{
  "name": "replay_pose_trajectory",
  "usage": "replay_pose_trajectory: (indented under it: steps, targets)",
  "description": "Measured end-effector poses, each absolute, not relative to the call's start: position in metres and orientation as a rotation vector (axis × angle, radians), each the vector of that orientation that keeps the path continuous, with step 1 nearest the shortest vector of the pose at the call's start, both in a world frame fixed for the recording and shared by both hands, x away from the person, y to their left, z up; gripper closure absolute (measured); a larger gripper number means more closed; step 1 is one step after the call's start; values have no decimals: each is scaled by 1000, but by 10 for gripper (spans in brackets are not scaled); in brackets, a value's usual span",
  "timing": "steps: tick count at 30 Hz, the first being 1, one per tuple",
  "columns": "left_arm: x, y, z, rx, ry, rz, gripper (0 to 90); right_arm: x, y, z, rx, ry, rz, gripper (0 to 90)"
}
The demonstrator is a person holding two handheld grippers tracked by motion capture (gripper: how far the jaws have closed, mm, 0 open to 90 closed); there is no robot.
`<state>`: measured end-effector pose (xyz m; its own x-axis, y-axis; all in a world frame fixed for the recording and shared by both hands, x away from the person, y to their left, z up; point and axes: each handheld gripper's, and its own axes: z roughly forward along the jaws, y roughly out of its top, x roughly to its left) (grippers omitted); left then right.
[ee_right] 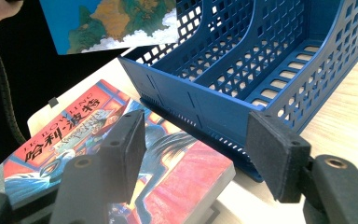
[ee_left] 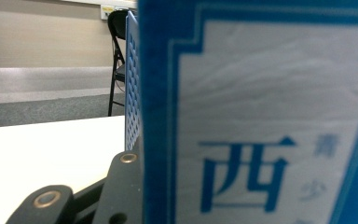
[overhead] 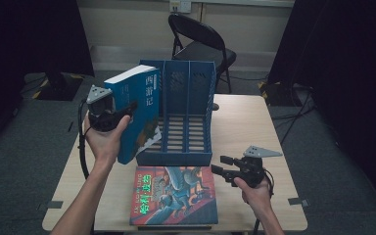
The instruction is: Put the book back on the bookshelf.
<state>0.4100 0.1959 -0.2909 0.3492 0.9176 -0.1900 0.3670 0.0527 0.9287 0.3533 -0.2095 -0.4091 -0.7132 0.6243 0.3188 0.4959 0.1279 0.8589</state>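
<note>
Looks about halfway: left tongs are clamped on the blue book, held upright by the empty file rack, while right tongs hang apart above the red book flat on the counter.

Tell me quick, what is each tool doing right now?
Left tool: closed on the blue book, holding it upright beside the blue file rack.
Right tool: open, holding nothing, near the red book.

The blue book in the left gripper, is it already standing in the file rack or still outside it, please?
Outside. The left gripper holds the blue book tilted at the file rack's left side, its lower corner by the front edge; the slots look empty.
</note>
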Motion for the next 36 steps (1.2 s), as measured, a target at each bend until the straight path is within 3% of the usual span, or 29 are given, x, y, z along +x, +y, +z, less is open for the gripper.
replay_pose_trajectory:
  steps: [36]
  targets:
    - [427, 197, -292, 1561, 1274, 699, 619, 352, -209, -411, 1124, 2285, 1640, 378]
